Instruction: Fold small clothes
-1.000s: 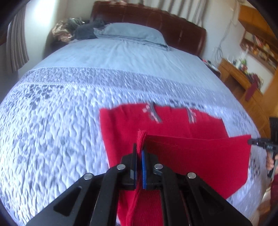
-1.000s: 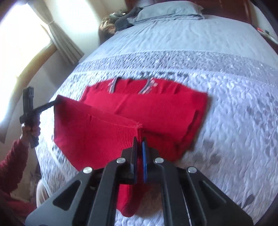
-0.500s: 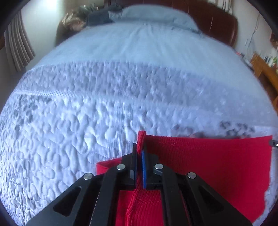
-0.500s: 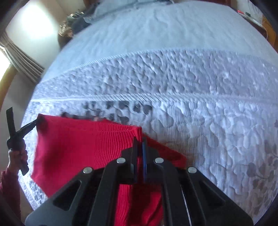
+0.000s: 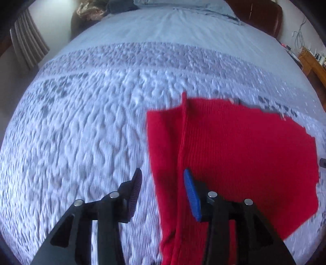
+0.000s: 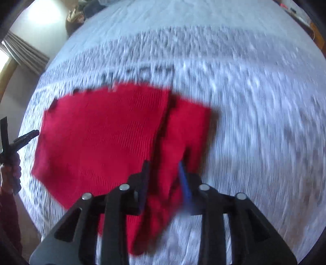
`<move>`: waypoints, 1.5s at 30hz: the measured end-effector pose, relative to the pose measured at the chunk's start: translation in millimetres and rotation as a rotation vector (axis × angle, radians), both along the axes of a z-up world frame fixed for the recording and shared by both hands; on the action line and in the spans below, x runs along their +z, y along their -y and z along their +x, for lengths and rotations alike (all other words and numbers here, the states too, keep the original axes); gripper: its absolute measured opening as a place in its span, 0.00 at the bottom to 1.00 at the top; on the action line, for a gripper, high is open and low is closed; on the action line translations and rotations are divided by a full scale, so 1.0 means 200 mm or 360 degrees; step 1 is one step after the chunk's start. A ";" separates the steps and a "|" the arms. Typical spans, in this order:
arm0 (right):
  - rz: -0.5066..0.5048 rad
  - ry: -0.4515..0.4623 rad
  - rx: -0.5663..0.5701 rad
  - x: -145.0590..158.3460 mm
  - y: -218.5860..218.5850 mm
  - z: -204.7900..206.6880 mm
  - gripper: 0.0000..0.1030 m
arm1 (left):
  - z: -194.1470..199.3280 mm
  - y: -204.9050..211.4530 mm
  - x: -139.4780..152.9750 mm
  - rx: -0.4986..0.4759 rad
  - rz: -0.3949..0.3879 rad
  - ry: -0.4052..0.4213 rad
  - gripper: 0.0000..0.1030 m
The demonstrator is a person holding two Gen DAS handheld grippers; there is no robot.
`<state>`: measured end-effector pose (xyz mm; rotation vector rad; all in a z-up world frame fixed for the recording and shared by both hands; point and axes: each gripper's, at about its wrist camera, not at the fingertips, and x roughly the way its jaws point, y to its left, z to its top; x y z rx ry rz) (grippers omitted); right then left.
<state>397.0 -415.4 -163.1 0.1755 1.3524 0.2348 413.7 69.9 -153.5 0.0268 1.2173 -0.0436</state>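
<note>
A red knitted garment (image 5: pixel 240 155) lies folded over on the pale quilted bed (image 5: pixel 85 122). In the left wrist view my left gripper (image 5: pixel 163 183) is open, its jaws apart over the garment's left edge, holding nothing. In the right wrist view the same red garment (image 6: pixel 101 138) lies flat, and my right gripper (image 6: pixel 163 177) is open above its right edge, with red cloth showing between the spread jaws. The left gripper (image 6: pixel 22 140) also shows at the far left of that view, beside the garment's left edge.
The bed's dark headboard (image 5: pixel 262 12) and a pillow (image 5: pixel 183 4) are at the far end. Curtains (image 5: pixel 26 46) hang at the left. A wooden cabinet (image 5: pixel 313 63) stands at the right. A pile of clothes (image 5: pixel 89 12) lies at the far left.
Both grippers carried the lifted red edge forward over the garment, then opened and let it go. The cloth now lies flat on the folded garment.
</note>
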 end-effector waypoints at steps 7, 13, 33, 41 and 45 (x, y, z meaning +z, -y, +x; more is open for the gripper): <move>0.0229 -0.0119 0.0045 -0.04 -0.11 -0.43 0.31 | -0.45 -0.03 -0.06 0.0015 -0.0071 -0.0131 0.45; 0.0278 -0.0181 0.0089 -0.09 -0.18 -0.51 0.04 | -0.47 0.00 -0.09 0.0033 -0.0070 -0.0151 0.27; 0.0339 -0.0211 -0.0150 -0.10 0.01 -0.35 0.63 | -0.19 -0.21 -0.10 0.0230 -0.0406 -0.0159 0.52; 0.0548 -0.0210 -0.0217 -0.20 0.02 -0.32 0.57 | -0.09 -0.11 -0.18 0.0188 -0.0436 -0.0188 0.58; 0.0648 -0.0225 -0.0188 -0.22 -0.03 -0.31 0.49 | -0.10 -0.01 -0.19 0.0137 -0.0661 -0.0289 0.39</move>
